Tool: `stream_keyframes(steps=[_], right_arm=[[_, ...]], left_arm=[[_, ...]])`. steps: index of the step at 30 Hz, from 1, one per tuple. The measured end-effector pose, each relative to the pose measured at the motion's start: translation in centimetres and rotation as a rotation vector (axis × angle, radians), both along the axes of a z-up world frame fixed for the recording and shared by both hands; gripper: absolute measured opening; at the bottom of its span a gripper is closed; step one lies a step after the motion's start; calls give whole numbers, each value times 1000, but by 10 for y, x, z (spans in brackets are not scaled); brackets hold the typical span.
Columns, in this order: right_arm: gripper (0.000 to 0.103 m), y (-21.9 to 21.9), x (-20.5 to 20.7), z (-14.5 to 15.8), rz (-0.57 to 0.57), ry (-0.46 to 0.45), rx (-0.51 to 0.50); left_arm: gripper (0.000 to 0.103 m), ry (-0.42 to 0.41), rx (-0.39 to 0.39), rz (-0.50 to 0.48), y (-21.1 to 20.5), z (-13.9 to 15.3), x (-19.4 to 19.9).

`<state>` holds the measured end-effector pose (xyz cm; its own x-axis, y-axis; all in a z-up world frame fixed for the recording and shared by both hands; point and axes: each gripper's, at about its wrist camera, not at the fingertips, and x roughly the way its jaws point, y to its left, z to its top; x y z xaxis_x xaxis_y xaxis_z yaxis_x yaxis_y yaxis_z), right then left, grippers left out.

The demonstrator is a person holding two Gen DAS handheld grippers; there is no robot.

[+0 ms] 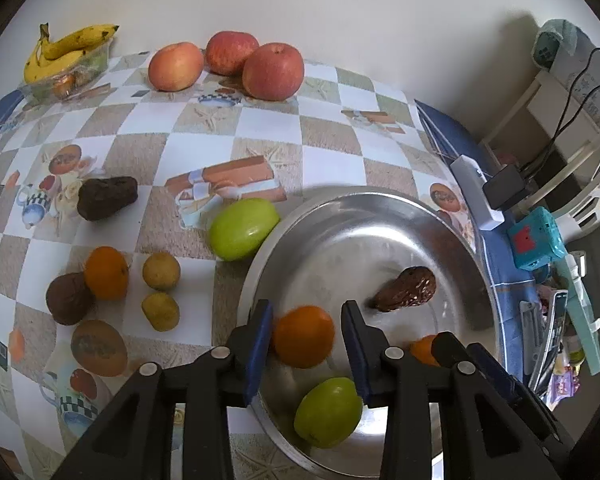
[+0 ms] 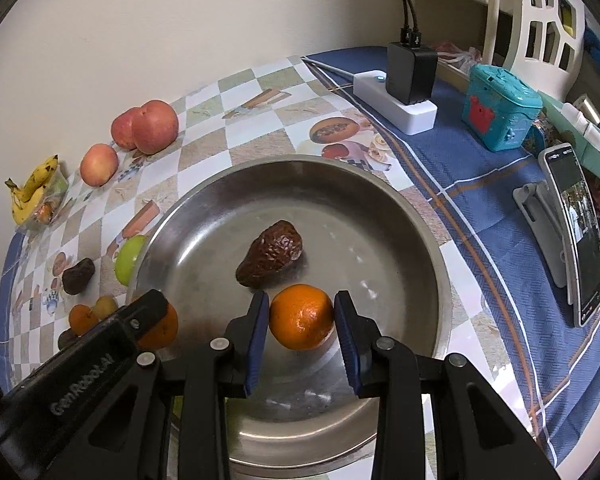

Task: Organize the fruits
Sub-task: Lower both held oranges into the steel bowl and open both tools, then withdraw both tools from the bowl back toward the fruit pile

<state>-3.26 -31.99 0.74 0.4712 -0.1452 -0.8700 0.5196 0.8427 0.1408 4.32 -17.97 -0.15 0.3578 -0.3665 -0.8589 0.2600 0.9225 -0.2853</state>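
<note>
Jaws of the left gripper (image 1: pixel 306 340) stand apart around an orange (image 1: pixel 304 336) over the steel bowl (image 1: pixel 340 216), low centre; whether the pads touch it I cannot tell; a green fruit (image 1: pixel 327 412) lies below; right wrist view: the right gripper (image 2: pixel 302 320) brackets another orange (image 2: pixel 302 322), pads just beside its sides, bowl (image 2: pixel 380 200) mid-frame.

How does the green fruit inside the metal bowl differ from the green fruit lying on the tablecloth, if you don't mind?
The green fruit in the bowl lies inside the metal bowl, near the left gripper; the green fruit on the tablecloth rests outside, against the rim. Both are smooth, green and similar in size.
</note>
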Motion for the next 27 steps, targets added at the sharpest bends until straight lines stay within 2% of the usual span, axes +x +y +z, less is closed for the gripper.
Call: stream_keyframes(steps=[1, 3, 5, 7, 9, 11, 14, 16, 19, 21, 24, 27], right_arm=[[39, 0, 0, 0, -2, 2, -7], [50, 0, -1, 1, -8, 1, -20], [52, -1, -2, 2, -14, -5, -19], [52, -2, -3, 3, -20, -7, -27], [60, -2, -3, 3, -21, -6, -39], [62, -3, -3, 3, -24, -5, -39], [78, -4, -3, 2, -30, -4, -40], [80, -3, -3, 3, -27, -4, -47], [80, -1, -3, 3, -19, -10, -59], [94, 0, -3, 3, -15, -12, -67], [96, 2, -3, 3, -6, -15, -73], [96, 6, -2, 4, 5, -13, -83]], left_arm=[[45, -5, 1, 2, 1, 1, 0], [47, -14, 1, 8, 2, 4, -1], [49, -17, 0, 14, 4, 5, -1], [55, -22, 9, 22, 5, 7, -1], [60, -34, 20, 32, 7, 10, -1], [62, -50, 38, 43, 8, 13, -1], [68, -66, 57, 59, 13, 16, 0], [72, -71, 69, 72, 16, 17, 0], [80, -83, 108, 114, 26, 18, 2], [91, -87, 145, 158, 35, 19, 3], [99, -88, 216, 233, 50, 19, 4], [100, -85, 272, 300, 66, 19, 4]])
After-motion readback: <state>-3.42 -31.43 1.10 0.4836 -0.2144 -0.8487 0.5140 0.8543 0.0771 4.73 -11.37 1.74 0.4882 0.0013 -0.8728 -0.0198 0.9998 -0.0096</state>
